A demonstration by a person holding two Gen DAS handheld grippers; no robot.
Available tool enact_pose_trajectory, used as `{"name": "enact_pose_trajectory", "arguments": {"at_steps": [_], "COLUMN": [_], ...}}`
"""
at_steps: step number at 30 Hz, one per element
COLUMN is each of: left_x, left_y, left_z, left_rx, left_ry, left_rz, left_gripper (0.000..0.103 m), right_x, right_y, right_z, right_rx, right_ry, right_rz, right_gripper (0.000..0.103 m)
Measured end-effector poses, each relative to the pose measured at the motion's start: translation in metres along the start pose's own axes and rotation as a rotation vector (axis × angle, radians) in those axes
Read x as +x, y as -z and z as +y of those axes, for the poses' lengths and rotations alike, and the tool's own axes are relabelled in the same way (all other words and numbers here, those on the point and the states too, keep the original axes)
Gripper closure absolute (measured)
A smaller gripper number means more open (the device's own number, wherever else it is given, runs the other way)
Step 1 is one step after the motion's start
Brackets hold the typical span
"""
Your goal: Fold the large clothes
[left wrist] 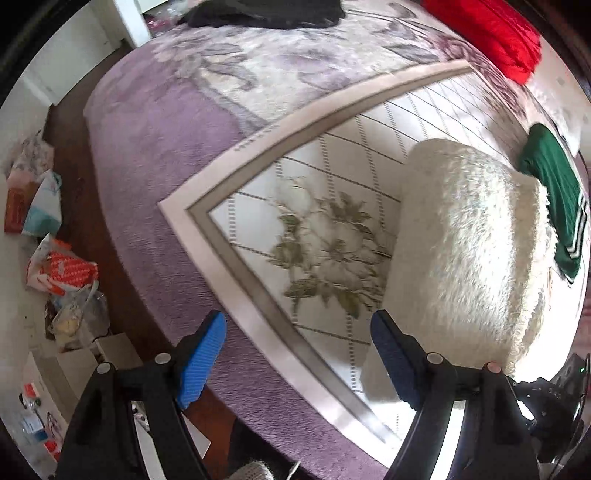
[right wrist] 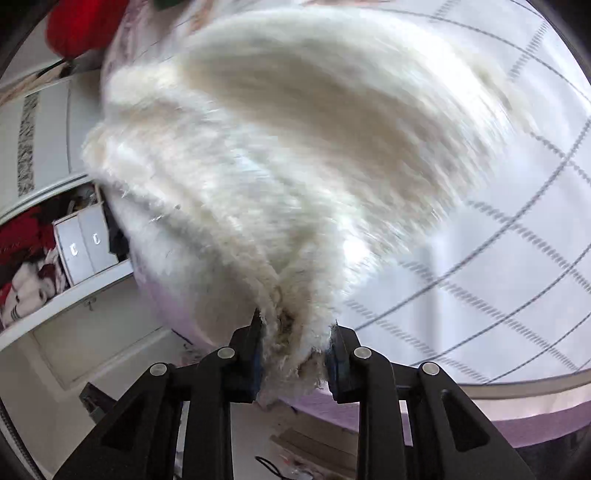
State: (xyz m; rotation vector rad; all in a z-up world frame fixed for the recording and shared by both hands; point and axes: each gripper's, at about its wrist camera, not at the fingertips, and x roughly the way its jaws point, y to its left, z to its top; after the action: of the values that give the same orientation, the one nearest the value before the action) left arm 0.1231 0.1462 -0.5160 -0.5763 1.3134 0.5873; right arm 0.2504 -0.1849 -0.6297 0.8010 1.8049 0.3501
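Observation:
A fluffy white garment (left wrist: 469, 243) lies folded into a thick bundle on a white flowered sheet (left wrist: 325, 177) spread over the bed. My left gripper (left wrist: 299, 332) is open and empty, hovering above the sheet just left of the bundle. In the right wrist view the white garment (right wrist: 280, 147) fills most of the frame, blurred. My right gripper (right wrist: 295, 332) is shut on a bunched edge of it, with fur squeezed between the blue pads.
A purple blanket (left wrist: 147, 155) covers the bed under the sheet. A green garment (left wrist: 554, 192) lies right of the bundle, a red one (left wrist: 491, 33) and a black one (left wrist: 266, 11) at the far side. Bags and boxes (left wrist: 55, 266) litter the floor at left. Shelves (right wrist: 55, 251) stand left in the right wrist view.

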Motion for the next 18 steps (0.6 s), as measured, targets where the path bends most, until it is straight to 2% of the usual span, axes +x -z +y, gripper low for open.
{"name": "enact_pose_trajectory", "arguments": {"at_steps": [3, 5, 6, 8, 12, 14, 16, 18], "left_x": [0.01, 0.017, 0.023, 0.034, 0.061, 0.072, 0.079, 0.086], "left_y": [-0.005, -0.009, -0.014, -0.022, -0.035, -0.041, -0.046, -0.049], "left_z": [-0.012, -0.018, -0.021, -0.03, -0.051, -0.061, -0.069, -0.078], "left_rx": [0.018, 0.01, 0.01, 0.031, 0.066, 0.065, 0.062, 0.072], "left_ry": [0.045, 0.1, 0.14, 0.184, 0.275, 0.365, 0.454, 0.477], "left_rz": [0.011, 0.014, 0.016, 0.024, 0.067, 0.095, 0.112, 0.129], "left_gripper": [0.024, 0.024, 0.024, 0.024, 0.024, 0.024, 0.024, 0.021], "right_x": [-0.012, -0.024, -0.036, -0.058, -0.074, -0.078, -0.068, -0.051], "right_y": [-0.002, 0.0, -0.001, -0.005, -0.03, -0.054, -0.072, -0.097], "right_z": [0.012, 0.029, 0.04, 0.06, 0.077, 0.073, 0.074, 0.071], "right_rx": [-0.109, -0.187, -0.242, -0.346, -0.441, -0.46, -0.478, -0.505], "right_ry": [0.063, 0.124, 0.153, 0.201, 0.295, 0.315, 0.33, 0.357], "right_rz": [0.026, 0.032, 0.012, -0.064, -0.188, -0.238, -0.247, -0.211], "right_gripper": [0.061, 0.044, 0.042, 0.03, 0.028, 0.028, 0.028, 0.028]}}
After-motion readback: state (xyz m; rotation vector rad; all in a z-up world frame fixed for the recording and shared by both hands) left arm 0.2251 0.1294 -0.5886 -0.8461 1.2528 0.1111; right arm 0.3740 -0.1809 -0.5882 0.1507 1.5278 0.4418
